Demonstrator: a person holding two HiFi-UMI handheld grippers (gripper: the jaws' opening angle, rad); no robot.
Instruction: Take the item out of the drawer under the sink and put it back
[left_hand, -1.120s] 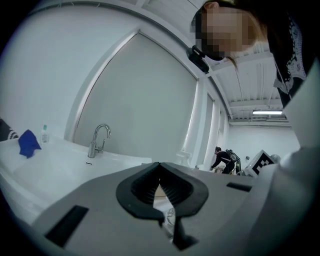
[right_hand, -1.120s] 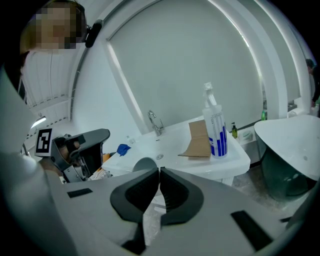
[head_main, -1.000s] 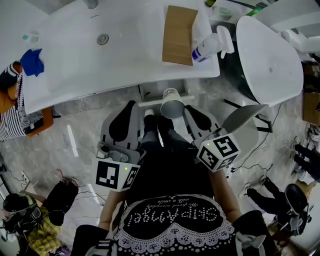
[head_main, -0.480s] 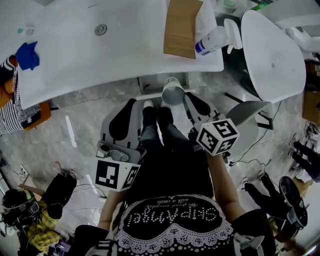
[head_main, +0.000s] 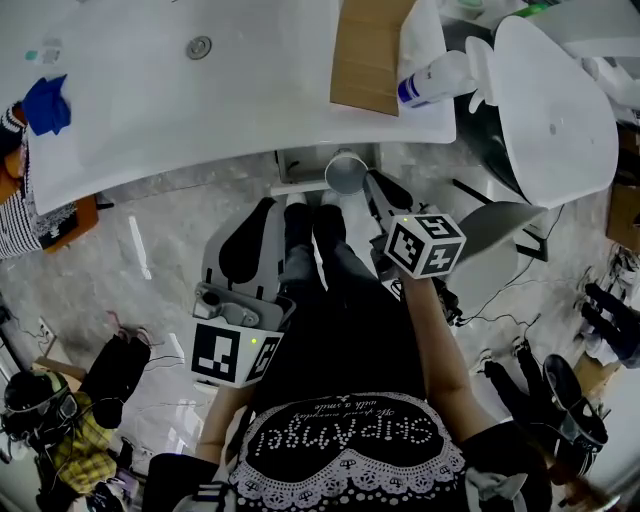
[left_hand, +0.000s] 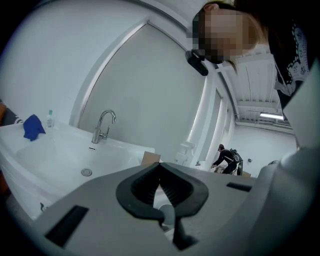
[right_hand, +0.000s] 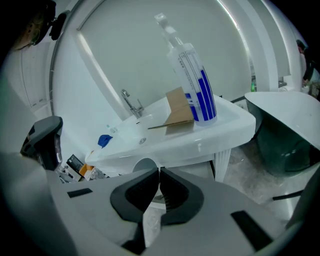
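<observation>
White sink (head_main: 250, 110) and grey marbled floor (head_main: 150, 250) fill the scene looked down upon from the head view. The right gripper (head_main: 368, 180) is seen with its jaws pressed together on the thin wall of a paper cup (head_main: 347, 172). In the right gripper view a strip of that white wall is pinched between the dark pads. The left gripper (left_hand: 160, 167) is likewise closed, its pads meeting at the tips with nothing gripped between them.

Compared with a second ago, the right gripper has been carried forward and down, away from the person's lap and toward the sink. Its marker cube is now found nearer the sink's front edge. The cup, earlier shown larger with its white side turned to the camera, is now seen smaller and end-on. The left gripper has hardly been shifted and is held over the left knee as before.

The cup is pale, round and grey inside, and it is held just below the sink's front edge. There it is at the white drawer (head_main: 300, 185) under the sink. Whether it is inside the drawer cannot be told.

On the sink's rim a brown cardboard piece (head_main: 370, 55) is laid, with a spray bottle (head_main: 440, 75) marked in blue just beside it. A blue cloth (head_main: 45, 103) is left at the sink's far left end, and a tap (left_hand: 104, 125) is mounted behind the basin. A large white tub (head_main: 555, 100) is placed to the right of the sink.
</observation>
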